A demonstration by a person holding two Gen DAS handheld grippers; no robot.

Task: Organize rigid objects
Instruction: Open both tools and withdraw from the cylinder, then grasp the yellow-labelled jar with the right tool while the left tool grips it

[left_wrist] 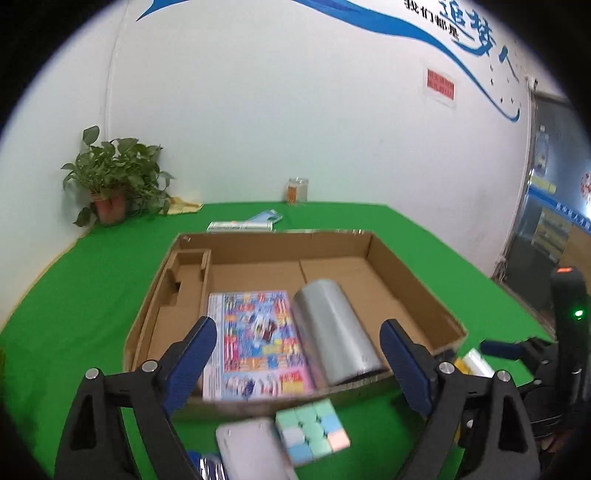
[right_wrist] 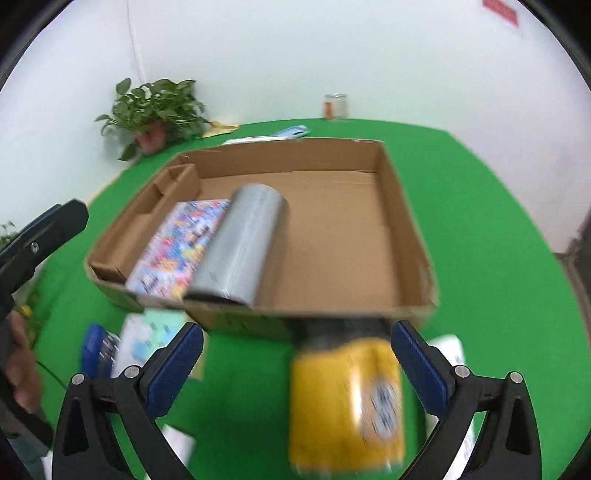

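A: Any readable labels?
B: Blue Chinese characters on the far wall (left_wrist: 461,33), cut off and blurred. Red notice (left_wrist: 440,85) below them, unreadable. Print on the yellow can (right_wrist: 345,402) is too blurred to read.
A: Grippers?
B: Left gripper (left_wrist: 299,365) angled down at the near edge of the cardboard box (left_wrist: 406,269), jaws spread wide, nothing between the pads. Right gripper (right_wrist: 297,365) also tilted down, jaws wide; the yellow can lies between them on the green table (right_wrist: 498,258), pads not touching it. A hand (right_wrist: 22,365) shows at the left edge of the right wrist view.
A: Box contents?
B: Two items: one colourful flat pack (left_wrist: 258,339), one silver cylinder (left_wrist: 336,332) lying just right of it, side by side at the near wall.
A: Outside the box?
B: Near side: one pastel cube puzzle (left_wrist: 314,432), one pale flat case (left_wrist: 251,450) touching it, one blue item (right_wrist: 96,350), some white packs. Far side: one potted plant (left_wrist: 110,177), one glass jar (left_wrist: 297,190).
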